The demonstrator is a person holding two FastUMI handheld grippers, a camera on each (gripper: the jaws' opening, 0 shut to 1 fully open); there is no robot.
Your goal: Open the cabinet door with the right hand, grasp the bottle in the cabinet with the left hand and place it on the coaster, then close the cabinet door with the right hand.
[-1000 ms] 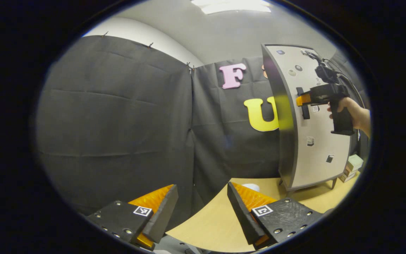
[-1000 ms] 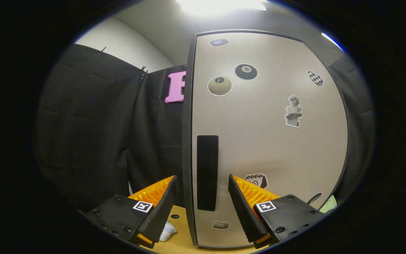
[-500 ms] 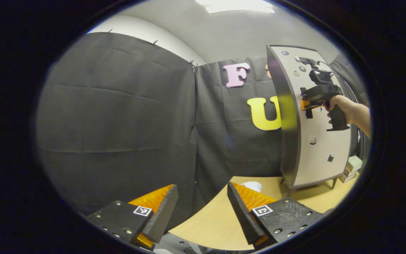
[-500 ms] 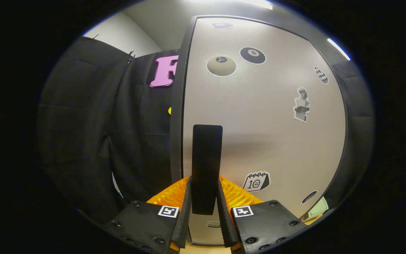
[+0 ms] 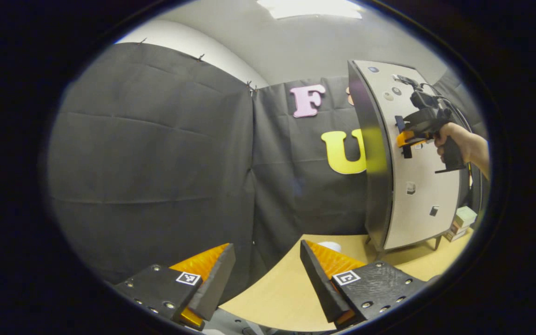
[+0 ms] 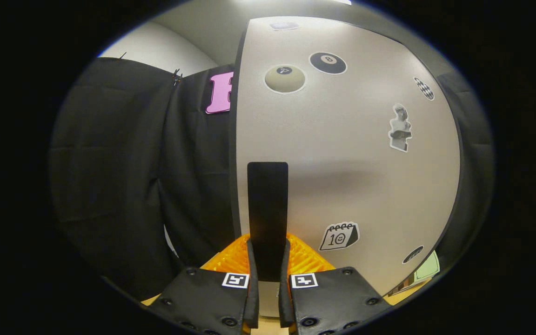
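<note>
The grey cabinet (image 5: 417, 195) stands on the wooden table at the right of the left gripper view, its sticker-covered door (image 6: 351, 153) large in the right gripper view. A black vertical handle (image 6: 267, 209) runs down the door's left side. My right gripper (image 6: 268, 274) is shut on the lower part of that handle; in the left gripper view the same gripper (image 5: 405, 136) is held by a hand (image 5: 456, 139) against the door. My left gripper (image 5: 263, 274) hangs open and empty over the table's near edge. A small white coaster (image 5: 329, 245) lies just beyond its right finger.
The wooden table (image 5: 277, 298) spreads below the left gripper. Small stacked boxes (image 5: 458, 221) sit on the table right of the cabinet. The cabinet stands on short legs (image 5: 437, 242). Black cloth walls close off the back and left.
My right gripper closed in on the door handle and shut on it. The door now seems swung slightly away from the cabinet's front. My left gripper stayed put.
</note>
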